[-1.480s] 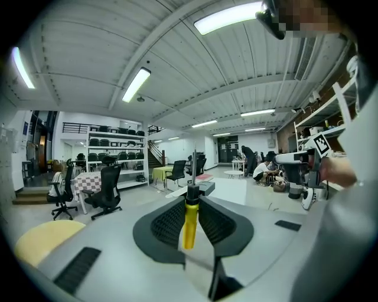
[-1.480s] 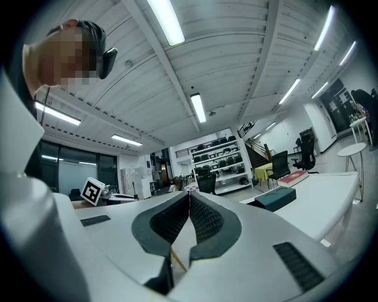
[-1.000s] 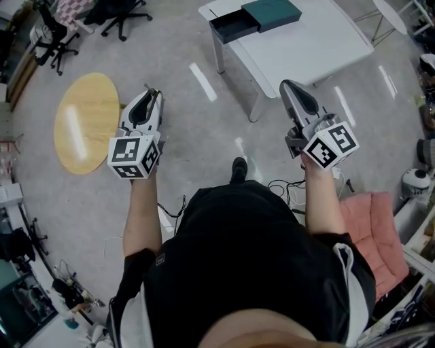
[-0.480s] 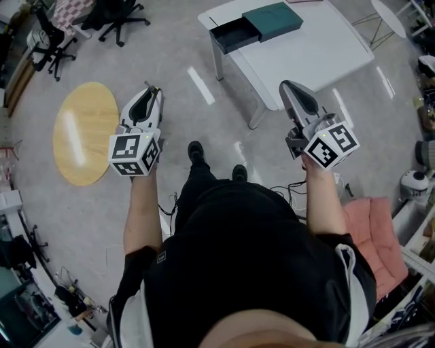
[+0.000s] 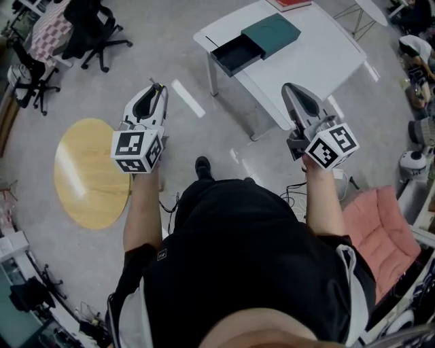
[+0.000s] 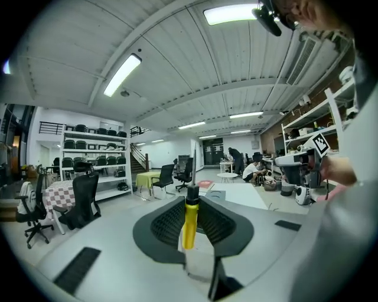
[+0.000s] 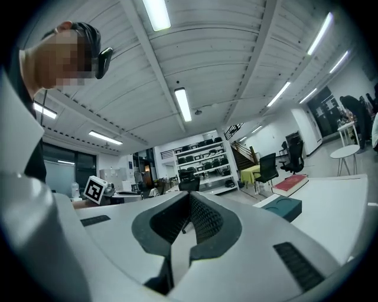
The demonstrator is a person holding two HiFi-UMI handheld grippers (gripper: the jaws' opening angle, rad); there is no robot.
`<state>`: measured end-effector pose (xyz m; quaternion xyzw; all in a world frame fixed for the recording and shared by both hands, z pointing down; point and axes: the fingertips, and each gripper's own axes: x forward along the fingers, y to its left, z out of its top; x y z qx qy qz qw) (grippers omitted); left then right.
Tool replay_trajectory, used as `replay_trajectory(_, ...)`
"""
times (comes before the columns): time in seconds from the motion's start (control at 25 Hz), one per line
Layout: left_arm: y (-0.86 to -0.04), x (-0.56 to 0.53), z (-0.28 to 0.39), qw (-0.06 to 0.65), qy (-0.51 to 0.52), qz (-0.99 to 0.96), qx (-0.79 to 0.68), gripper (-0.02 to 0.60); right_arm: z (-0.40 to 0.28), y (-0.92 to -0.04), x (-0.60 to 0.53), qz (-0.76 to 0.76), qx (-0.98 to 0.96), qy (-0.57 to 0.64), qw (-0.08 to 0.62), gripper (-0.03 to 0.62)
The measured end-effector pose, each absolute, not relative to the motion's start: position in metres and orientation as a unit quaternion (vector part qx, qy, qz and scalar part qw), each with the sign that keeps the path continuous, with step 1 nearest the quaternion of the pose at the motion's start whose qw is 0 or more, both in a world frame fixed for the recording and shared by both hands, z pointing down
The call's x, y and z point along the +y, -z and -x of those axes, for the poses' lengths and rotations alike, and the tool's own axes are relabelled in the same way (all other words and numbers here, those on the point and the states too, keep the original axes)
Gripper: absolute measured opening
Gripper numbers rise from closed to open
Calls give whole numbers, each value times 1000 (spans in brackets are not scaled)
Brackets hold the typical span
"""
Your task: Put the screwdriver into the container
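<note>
Here, closest of all, is the person's black shirt (image 5: 245, 265), and two bare arms reach forward from it. Each hand holds a gripper up over the floor. The left gripper (image 5: 153, 90) has its claw squeezed onto the screwdriver (image 6: 189, 219) — the yellow handle sits between the two dark pads, with a black ring on top and the thin metal rod sticking out past the tips. The right gripper (image 5: 288, 87) has its claw pressed together, pad against pad, with nothing in it. Each gripper has a cube with black and white squares at its back end, close to the hand. Below them is the shiny grey floor (image 5: 204, 122), and one black shoe (image 5: 202, 166) shows just ahead of the shirt. A round yellow table (image 5: 88, 173) stands on the left side, and a pink cushion (image 5: 377, 224) lies on the right. Farther ahead stands a white table (image 5: 319, 61). On its left end sits the container (image 5: 236, 54) — a dark open tray right against a teal box (image 5: 272, 30). It is empty and well apart from the screwdriver. A red book (image 5: 292, 3) lies beyond the box. Black office chairs (image 5: 92, 27) stand far off at the left.
</note>
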<state>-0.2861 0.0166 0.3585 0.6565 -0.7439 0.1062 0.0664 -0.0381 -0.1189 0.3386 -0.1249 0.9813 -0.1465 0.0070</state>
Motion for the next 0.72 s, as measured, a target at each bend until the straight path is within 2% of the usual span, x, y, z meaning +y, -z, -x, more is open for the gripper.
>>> replay_trajectory(0.36,-367,-21,376,70,-105,-713,-689,80,121,-332,-118,187,973,137,6,31)
replay_trajectory(0.72,-385,-67,393,79,-105,-760,-636,80,134,-347,-123,248,958,145,-6,31)
